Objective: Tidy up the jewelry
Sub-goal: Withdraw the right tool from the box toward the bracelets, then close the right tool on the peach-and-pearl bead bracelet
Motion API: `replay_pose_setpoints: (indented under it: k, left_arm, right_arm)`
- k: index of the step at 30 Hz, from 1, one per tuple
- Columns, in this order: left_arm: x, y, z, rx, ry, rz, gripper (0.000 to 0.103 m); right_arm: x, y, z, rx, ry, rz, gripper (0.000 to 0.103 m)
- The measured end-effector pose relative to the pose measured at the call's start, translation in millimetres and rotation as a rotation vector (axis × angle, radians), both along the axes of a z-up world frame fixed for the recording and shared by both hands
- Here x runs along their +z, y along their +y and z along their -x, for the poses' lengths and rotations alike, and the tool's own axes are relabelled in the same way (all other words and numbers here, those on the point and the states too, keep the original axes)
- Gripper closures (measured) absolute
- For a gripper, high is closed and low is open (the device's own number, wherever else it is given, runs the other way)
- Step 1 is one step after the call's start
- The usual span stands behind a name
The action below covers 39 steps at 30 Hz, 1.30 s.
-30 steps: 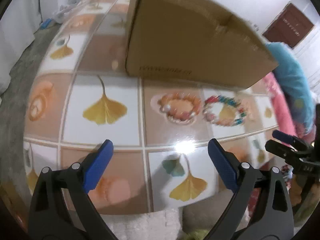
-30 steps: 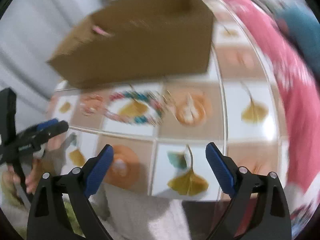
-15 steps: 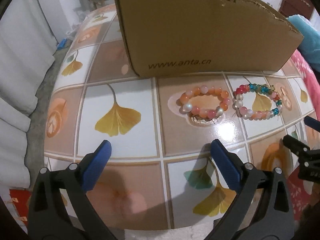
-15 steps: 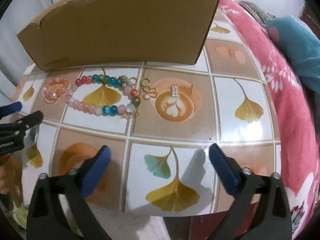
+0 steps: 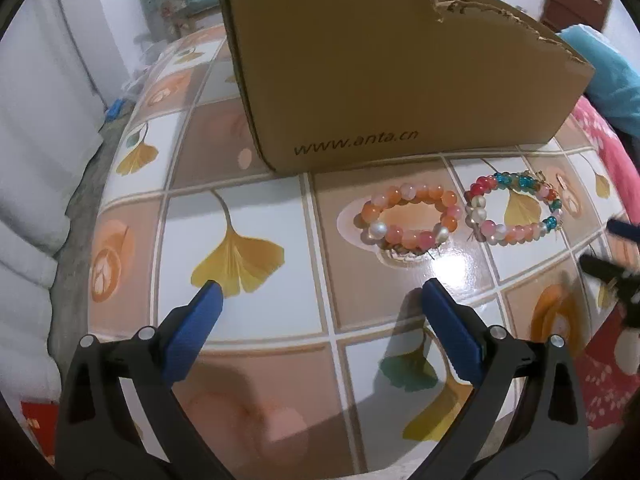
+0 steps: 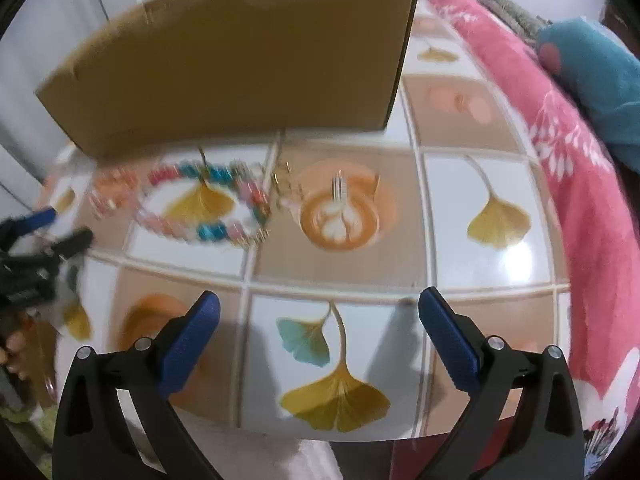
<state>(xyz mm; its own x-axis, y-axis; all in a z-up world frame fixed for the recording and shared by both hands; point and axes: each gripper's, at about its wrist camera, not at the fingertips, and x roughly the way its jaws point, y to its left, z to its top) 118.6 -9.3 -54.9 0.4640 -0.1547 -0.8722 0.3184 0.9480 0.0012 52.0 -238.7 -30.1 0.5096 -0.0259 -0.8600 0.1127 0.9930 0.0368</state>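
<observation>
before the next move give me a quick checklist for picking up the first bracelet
1. Left gripper open with nothing between its pads: ok.
2. Right gripper open, its jaws just opened wider, nothing between them: ok.
3. Orange bracelet lies flat on the table, apart from the cardboard box: ok.
4. Multicolour bracelet beside it, whether the two touch: cannot tell.
5. Small gold pieces near the multicolour bracelet, right wrist view blurred, count: cannot tell.
6. Box interior ready to receive jewelry: cannot tell.
</observation>
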Motion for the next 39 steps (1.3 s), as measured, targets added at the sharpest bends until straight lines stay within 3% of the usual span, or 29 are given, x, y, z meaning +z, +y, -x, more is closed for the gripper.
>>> replay_pose_setpoints:
  k: [2, 5, 9, 10, 12, 13, 15, 20, 22, 27, 39]
  left_arm:
    - [1, 9, 1, 0.017, -0.025, 0.025, 0.007]
    - [11, 24, 1, 0.033, -0.055, 0.180, 0.007]
    - [28, 30, 1, 0.017, -0.135, 0.285, 0.009]
    - [32, 30, 0, 0.005, -0.153, 0.309, 0.011]
    - [35, 26, -3, -0.025, -0.160, 0.341, 0.027]
    - [35, 23, -4, -0.033, -0.153, 0.342, 0.030]
    - [30, 16, -13, -0.052, -0.122, 0.350, 0.046]
    - [16, 11, -29, -0.072, -0.056, 0.374, 0.065]
    - [13, 4, -28, -0.080, -0.039, 0.361, 0.068]
    - [6, -7, -29, -0.084, -0.020, 0.275, 0.091]
    - [7, 26, -8, -0.051, 0.015, 0.240, 0.094]
  right_arm:
    - [19, 7, -2, 0.026, -0.062, -0.027, 0.006]
    - [34, 19, -12, 0.100, -0.119, -0.114, 0.006]
    - [36, 38, -30, 0.164, -0.130, -0.185, 0.009]
    - [33, 42, -36, 0.177, -0.120, -0.195, 0.014]
    - [28, 48, -48, 0.191, -0.101, -0.217, 0.021]
    - [25, 52, -53, 0.195, -0.092, -0.227, 0.026]
    - [21, 58, -57, 0.195, -0.073, -0.237, 0.035]
    - [13, 61, -64, 0.201, -0.040, -0.239, 0.058]
    - [11, 61, -64, 0.200, -0.031, -0.237, 0.062]
    - [10, 63, -65, 0.207, -0.019, -0.246, 0.068]
    - [7, 83, -58, 0.277, 0.014, -0.279, 0.068]
